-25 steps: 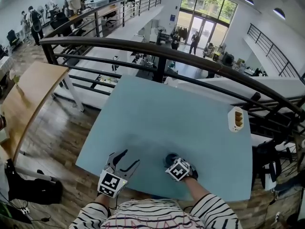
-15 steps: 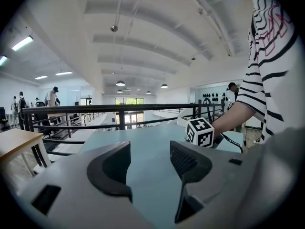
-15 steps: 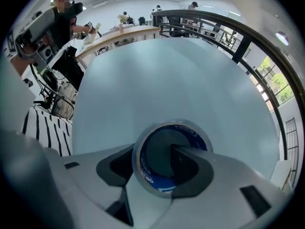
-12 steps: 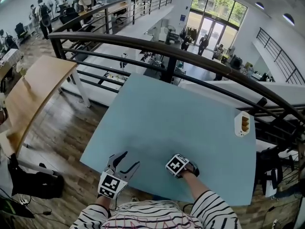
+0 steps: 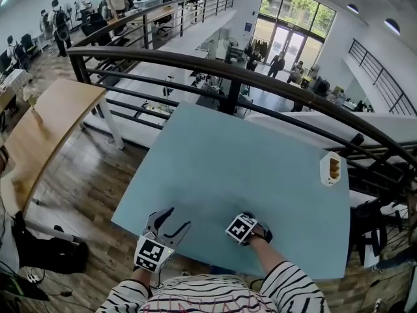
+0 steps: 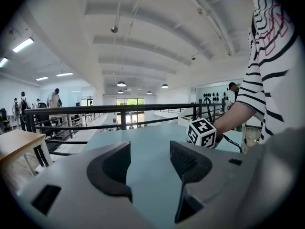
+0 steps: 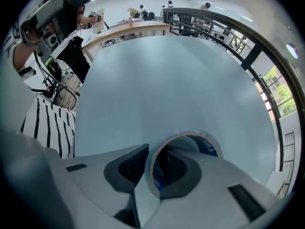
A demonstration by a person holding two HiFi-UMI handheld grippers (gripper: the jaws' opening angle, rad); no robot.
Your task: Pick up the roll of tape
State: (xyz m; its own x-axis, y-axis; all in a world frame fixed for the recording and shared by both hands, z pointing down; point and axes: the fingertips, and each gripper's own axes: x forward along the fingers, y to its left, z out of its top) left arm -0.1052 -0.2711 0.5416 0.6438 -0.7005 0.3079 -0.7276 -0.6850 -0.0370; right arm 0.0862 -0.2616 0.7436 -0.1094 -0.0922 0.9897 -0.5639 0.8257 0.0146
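Observation:
The roll of tape (image 7: 185, 136), a tan ring with blue inside, lies flat on the pale blue table (image 5: 234, 168) near its front edge. My right gripper (image 7: 152, 160) points straight down over it. Its jaws have just been closing, one inside the ring and one outside, and they pinch the ring's wall. In the head view the right gripper (image 5: 251, 229) and its marker cube hide the roll. My left gripper (image 5: 178, 218) hovers open and empty over the front edge to the left. The left gripper view shows its jaws (image 6: 150, 163) apart, and the right gripper's cube (image 6: 201, 132) beyond.
A small white box (image 5: 328, 168) sits at the table's right edge. A dark metal railing (image 5: 228, 70) runs behind the table. A wooden table (image 5: 45, 129) stands to the left, and a black bag (image 5: 45, 253) lies on the floor.
The right gripper's cube has tilted and now covers the dark roll that showed beyond it a second ago. The left gripper has hardly shifted.

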